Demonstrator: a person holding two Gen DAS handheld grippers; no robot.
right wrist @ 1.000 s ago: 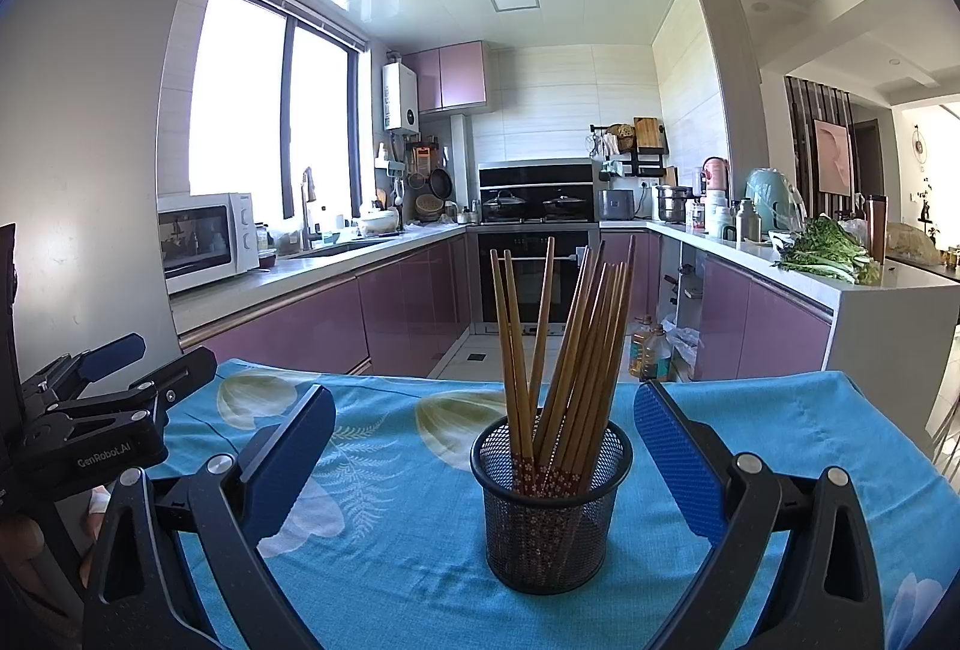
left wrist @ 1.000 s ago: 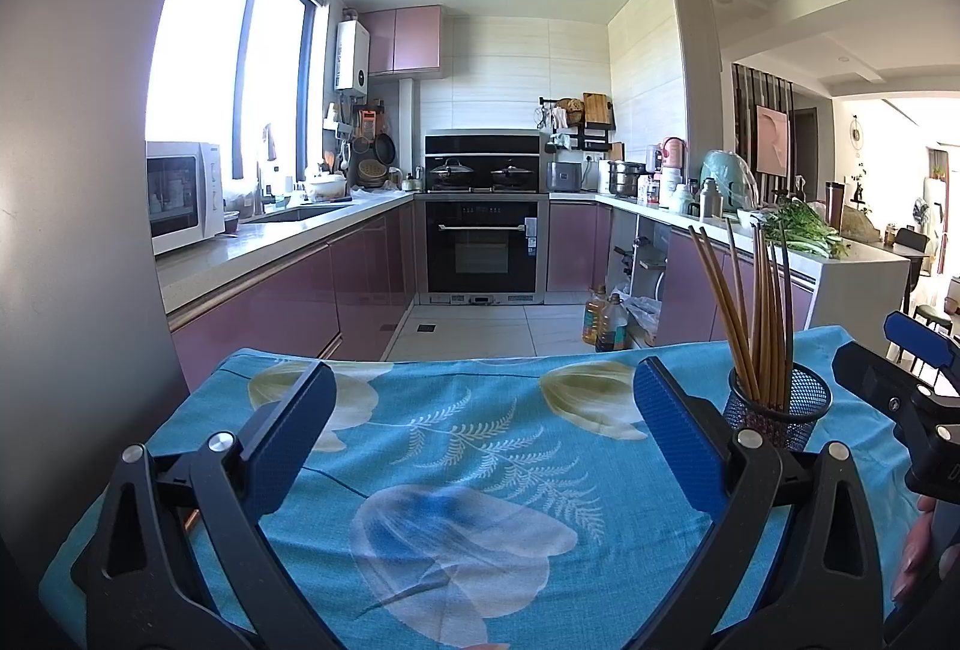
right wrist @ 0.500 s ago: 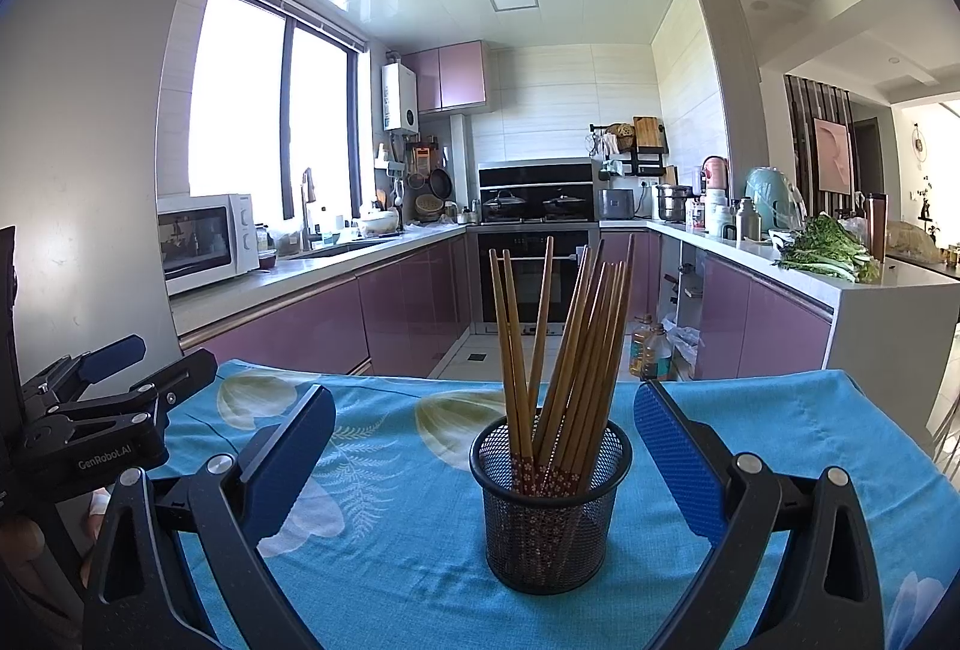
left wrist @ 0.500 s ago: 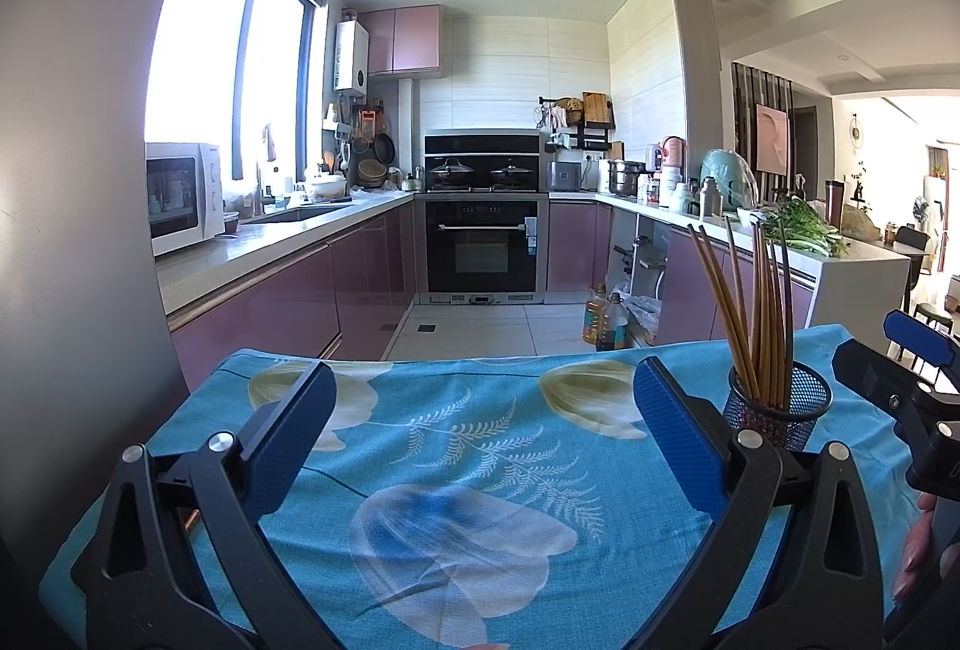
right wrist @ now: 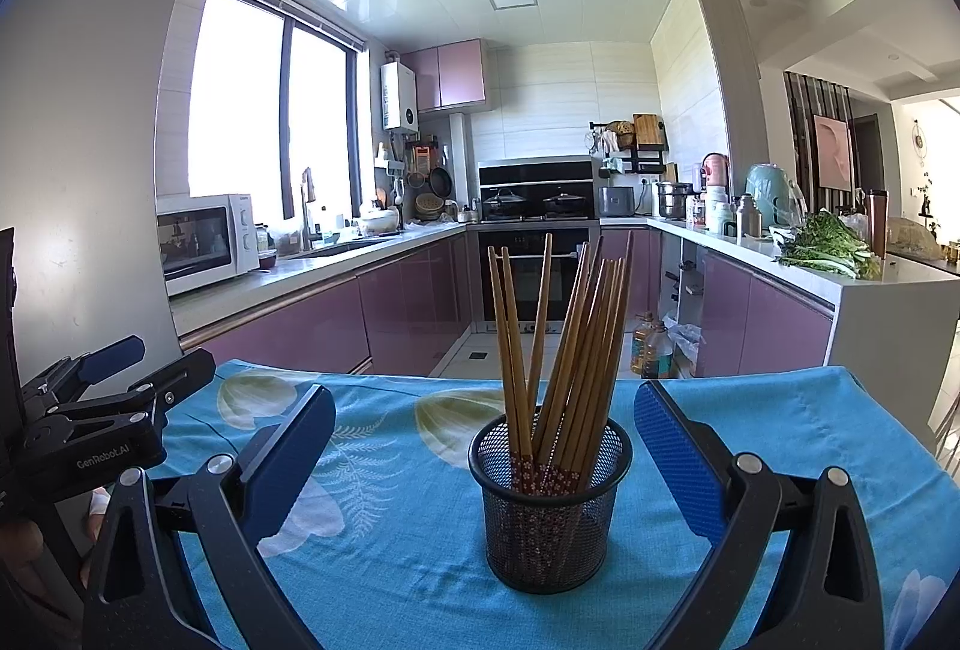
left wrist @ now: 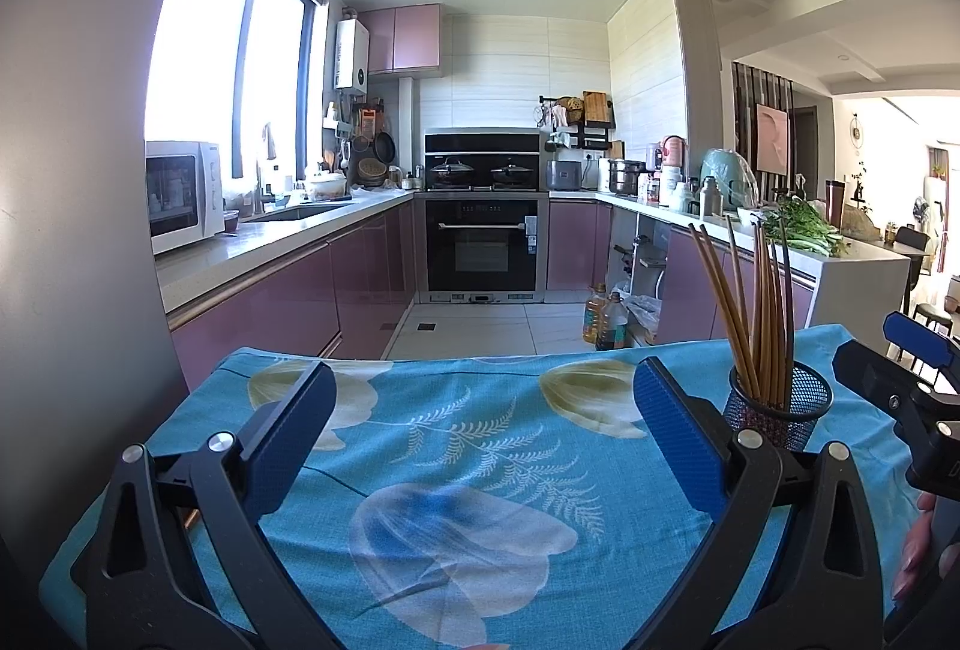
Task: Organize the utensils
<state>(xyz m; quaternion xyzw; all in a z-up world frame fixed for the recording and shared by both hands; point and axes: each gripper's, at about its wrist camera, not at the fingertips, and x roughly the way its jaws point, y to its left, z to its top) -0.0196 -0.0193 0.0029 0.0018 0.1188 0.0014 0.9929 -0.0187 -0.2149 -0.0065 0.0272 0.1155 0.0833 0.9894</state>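
A black mesh cup (right wrist: 549, 500) stands upright on the blue flowered cloth (right wrist: 408, 542) and holds several wooden chopsticks (right wrist: 570, 338). My right gripper (right wrist: 483, 464) is open and empty, its jaws on either side of the cup and a little nearer the camera. My left gripper (left wrist: 480, 440) is open and empty over the cloth (left wrist: 468, 506). In the left wrist view the cup (left wrist: 780, 407) stands to the right, with the chopsticks (left wrist: 756, 314) rising from it and the right gripper (left wrist: 900, 386) at the frame's right edge. The left gripper (right wrist: 102, 410) shows at the left in the right wrist view.
The table's far edge (right wrist: 540, 380) drops to the kitchen floor. Purple cabinets (right wrist: 312, 326) run along the left, an oven (left wrist: 483, 242) stands at the back, and a counter with greens (right wrist: 834, 248) is on the right. A grey fridge wall (left wrist: 72, 230) is close on the left.
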